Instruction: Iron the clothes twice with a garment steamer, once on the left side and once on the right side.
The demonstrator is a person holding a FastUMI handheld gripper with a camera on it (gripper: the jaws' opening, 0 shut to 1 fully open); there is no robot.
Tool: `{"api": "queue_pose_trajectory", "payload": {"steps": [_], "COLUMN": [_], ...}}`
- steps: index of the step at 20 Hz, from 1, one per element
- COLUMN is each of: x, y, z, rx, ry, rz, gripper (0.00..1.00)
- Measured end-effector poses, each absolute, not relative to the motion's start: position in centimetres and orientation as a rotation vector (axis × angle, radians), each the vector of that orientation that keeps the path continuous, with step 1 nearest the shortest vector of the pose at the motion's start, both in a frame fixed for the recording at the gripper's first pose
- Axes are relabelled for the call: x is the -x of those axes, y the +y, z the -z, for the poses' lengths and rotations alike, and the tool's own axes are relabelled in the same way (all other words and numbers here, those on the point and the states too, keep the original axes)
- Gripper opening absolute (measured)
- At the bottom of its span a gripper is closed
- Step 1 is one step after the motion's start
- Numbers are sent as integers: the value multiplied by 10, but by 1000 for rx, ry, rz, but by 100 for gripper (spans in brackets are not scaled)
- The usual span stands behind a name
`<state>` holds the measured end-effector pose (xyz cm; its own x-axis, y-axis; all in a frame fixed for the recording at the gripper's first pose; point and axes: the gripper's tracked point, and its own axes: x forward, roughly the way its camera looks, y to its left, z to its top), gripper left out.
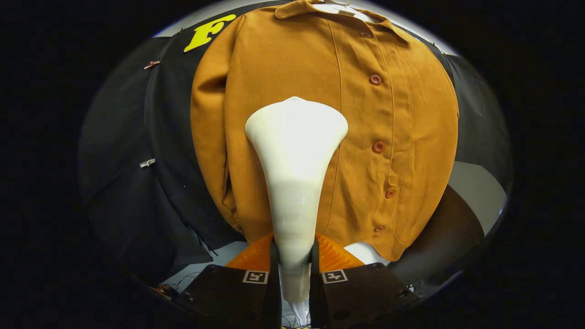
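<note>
Gripper (295, 269) is clamped on the narrow handle of one glossy white plastic garment steamer (295, 183), with both fingers (256, 292) pressing in on it from either side, so the handle sits right between them. From there the steamer runs straight ahead and flares out into a wide rounded head. That head sits in front of one mustard-brown felt-like jacket (283, 68) with a collar, hanging flat against the black cloth booth wall (137, 192). The head covers the jacket's panel just to the left of the button strip, around mid height; can't tell from this angle whether it's actually touching the fabric or just held close to it. I count five round reddish-brown buttons (375, 79) down the front placket, all off to the right of the steamer head, the top one up near the collar and the lowest near the hem. One sleeve hangs down the jacket's left edge, well to the left of the steamer. Two small clips on the black cloth left of the jacket, a copper-coloured clip (151, 65) higher up and a silvery clip (147, 162) lower down. Some thin wires (183, 279) lie on the pale surface beside the left finger.
</note>
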<state>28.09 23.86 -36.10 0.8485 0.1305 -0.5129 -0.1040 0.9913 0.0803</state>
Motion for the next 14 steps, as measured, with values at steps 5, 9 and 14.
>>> {"api": "queue_pose_trajectory", "payload": {"steps": [5, 9, 14], "x": [-271, -260, -246], "y": [235, 230, 224], "z": [394, 415, 430], "rx": [-33, -28, -32], "ry": [583, 620, 661], "rz": [-139, -140, -143], "gripper": [27, 28, 28]}}
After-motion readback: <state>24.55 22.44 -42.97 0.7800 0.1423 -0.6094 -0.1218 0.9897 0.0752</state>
